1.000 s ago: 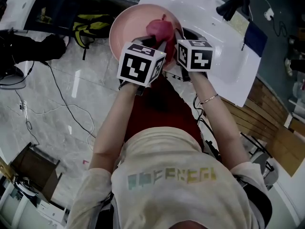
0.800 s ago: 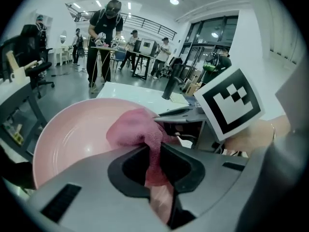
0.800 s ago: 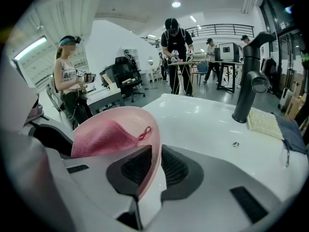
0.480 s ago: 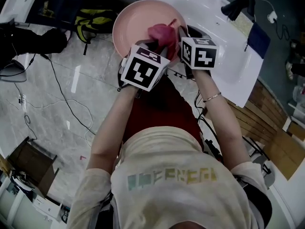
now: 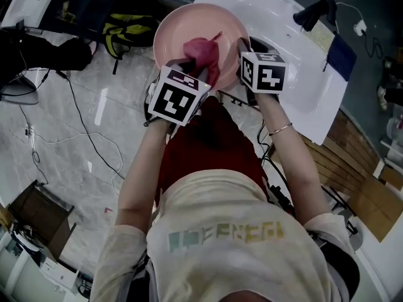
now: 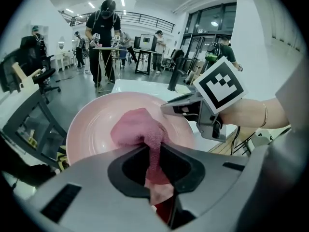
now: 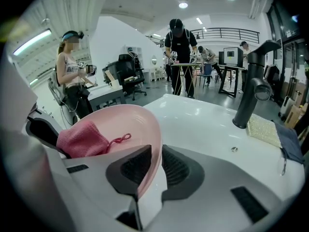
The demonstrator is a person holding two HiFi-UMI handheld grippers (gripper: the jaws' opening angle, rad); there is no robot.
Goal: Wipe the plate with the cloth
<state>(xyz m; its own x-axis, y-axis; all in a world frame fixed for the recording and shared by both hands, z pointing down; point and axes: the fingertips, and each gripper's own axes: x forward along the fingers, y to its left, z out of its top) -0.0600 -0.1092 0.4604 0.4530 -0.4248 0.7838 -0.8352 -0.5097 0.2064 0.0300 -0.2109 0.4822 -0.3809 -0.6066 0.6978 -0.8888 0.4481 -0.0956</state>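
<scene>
Left tongs (image 6: 153, 151) were closed on the pink cloth (image 6: 136, 129), which was bunched against the inside of the pink plate (image 5: 182, 27). Right tongs (image 7: 155, 170) were clamped on the plate's near rim and carried it tilted at the edge of the white table (image 5: 280, 17), apparently over the floor. Risks noted: the single-rim hold could slip or pivot under wiping pressure and drop the plate; the narrow pinch could let the cloth pull free
</scene>
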